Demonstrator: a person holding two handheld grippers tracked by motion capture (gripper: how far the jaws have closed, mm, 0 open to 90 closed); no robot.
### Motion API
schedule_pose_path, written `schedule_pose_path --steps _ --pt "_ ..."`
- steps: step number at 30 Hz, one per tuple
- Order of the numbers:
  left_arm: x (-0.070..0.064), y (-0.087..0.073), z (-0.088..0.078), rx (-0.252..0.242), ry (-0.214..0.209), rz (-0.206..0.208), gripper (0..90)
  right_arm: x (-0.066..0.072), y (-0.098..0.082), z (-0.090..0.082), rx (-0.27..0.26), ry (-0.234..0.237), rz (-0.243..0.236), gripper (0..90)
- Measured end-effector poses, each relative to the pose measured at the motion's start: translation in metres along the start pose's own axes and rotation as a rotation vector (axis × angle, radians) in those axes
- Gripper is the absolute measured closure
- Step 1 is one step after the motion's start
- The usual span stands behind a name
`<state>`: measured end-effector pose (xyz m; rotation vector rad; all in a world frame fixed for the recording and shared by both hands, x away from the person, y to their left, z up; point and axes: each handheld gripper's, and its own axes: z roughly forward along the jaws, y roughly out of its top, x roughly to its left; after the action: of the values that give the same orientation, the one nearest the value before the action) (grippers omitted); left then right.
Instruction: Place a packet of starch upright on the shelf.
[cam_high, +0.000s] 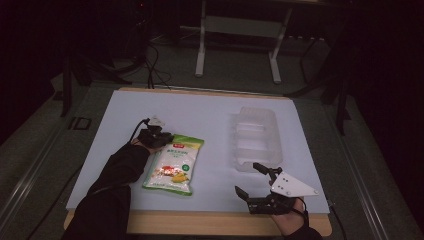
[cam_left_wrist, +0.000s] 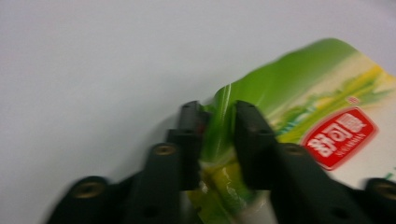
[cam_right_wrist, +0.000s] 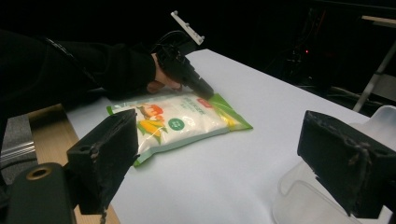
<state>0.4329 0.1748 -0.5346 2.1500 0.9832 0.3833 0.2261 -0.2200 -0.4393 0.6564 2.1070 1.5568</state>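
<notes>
Our left hand-held gripper (cam_left_wrist: 218, 140) is clenched on the green top edge of the snack bag (cam_left_wrist: 299, 121), a pinch plain in its own view. The right hand-held gripper (cam_high: 255, 182) hangs released, wide apart, the clear plastic tray (cam_high: 255, 137) just beyond it. Past both, we see the white surface (cam_high: 210, 110) end at a dark room with a metal stand (cam_high: 239, 30).
</notes>
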Motion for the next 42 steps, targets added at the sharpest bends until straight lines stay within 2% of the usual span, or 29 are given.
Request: schedule_pose_path --steps 1,4,9,14,20,23,27,32,40,42 --pt "-0.004 0.002 0.000 0.009 0.014 0.023 82.8 0.000 0.000 0.000 0.000 0.001 0.000 12.2" --pt "-0.006 0.002 0.000 0.003 0.015 0.030 88.4 0.000 0.000 0.000 0.000 0.000 0.001 12.3" --pt "-0.006 0.004 -0.007 -0.020 0.014 0.044 89.7 -0.001 0.000 -0.001 -0.004 -0.003 0.004 12.4" --pt "-0.003 0.009 -0.024 -0.063 -0.020 0.022 89.9 -0.002 0.000 -0.002 -0.007 -0.004 0.008 13.1" --pt "-0.004 0.014 -0.046 -0.096 -0.033 0.029 90.0 -0.002 0.000 -0.002 -0.009 -0.004 0.008 13.2" --pt "-0.007 0.017 -0.055 -0.103 -0.027 0.049 90.0 -0.002 0.000 -0.001 -0.009 -0.003 0.008 13.2" --pt "-0.012 0.021 -0.066 -0.123 -0.015 0.066 90.0 -0.001 0.000 -0.002 -0.011 -0.003 0.010 13.4" --pt "-0.019 0.024 -0.084 -0.176 -0.028 0.065 90.0 -0.002 0.001 -0.002 -0.014 -0.007 0.014 13.6" --pt "-0.036 0.031 -0.113 -0.227 -0.044 0.117 90.0 -0.003 0.003 0.000 -0.023 0.005 0.019 14.5" --pt "-0.042 0.032 -0.121 -0.239 -0.056 0.137 90.0 -0.005 0.005 0.001 -0.031 0.013 0.034 15.4"
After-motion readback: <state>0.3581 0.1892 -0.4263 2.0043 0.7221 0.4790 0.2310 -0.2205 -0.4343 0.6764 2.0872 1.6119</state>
